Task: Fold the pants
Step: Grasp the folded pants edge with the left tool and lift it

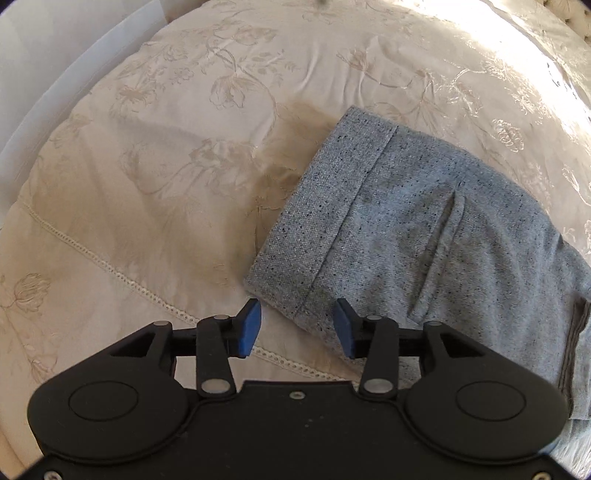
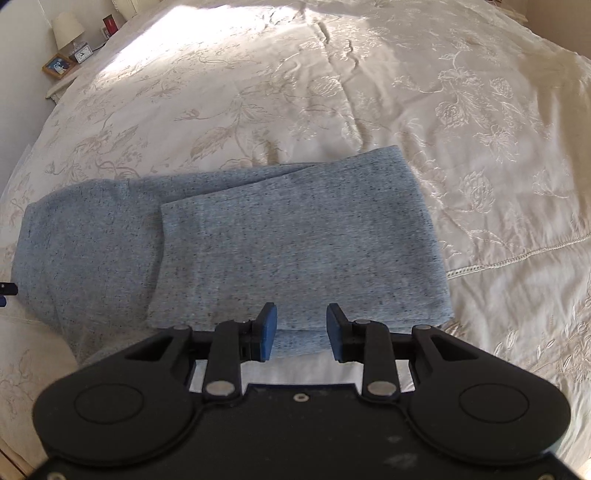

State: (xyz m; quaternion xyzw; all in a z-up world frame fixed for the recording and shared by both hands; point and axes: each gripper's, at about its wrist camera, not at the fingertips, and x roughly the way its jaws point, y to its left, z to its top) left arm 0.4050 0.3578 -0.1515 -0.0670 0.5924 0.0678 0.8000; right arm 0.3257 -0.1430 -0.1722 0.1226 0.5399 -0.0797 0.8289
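Grey speckled pants (image 1: 424,236) lie on a cream embroidered bedspread (image 1: 166,166). In the left wrist view the waistband end with a pocket slit faces me. My left gripper (image 1: 297,326) is open, its blue pads (image 1: 249,325) just short of the waistband's near corner. In the right wrist view the pants (image 2: 295,240) lie folded, the leg end doubled back over the upper part. My right gripper (image 2: 301,330) is open and empty, at the near edge of the folded layer.
The bedspread (image 2: 461,129) spreads far and right, with a lace seam (image 2: 517,254). A nightstand at far left holds a lamp (image 2: 68,31), a clock and a framed photo (image 2: 58,65). A white wall or board (image 1: 55,74) borders the bed's left.
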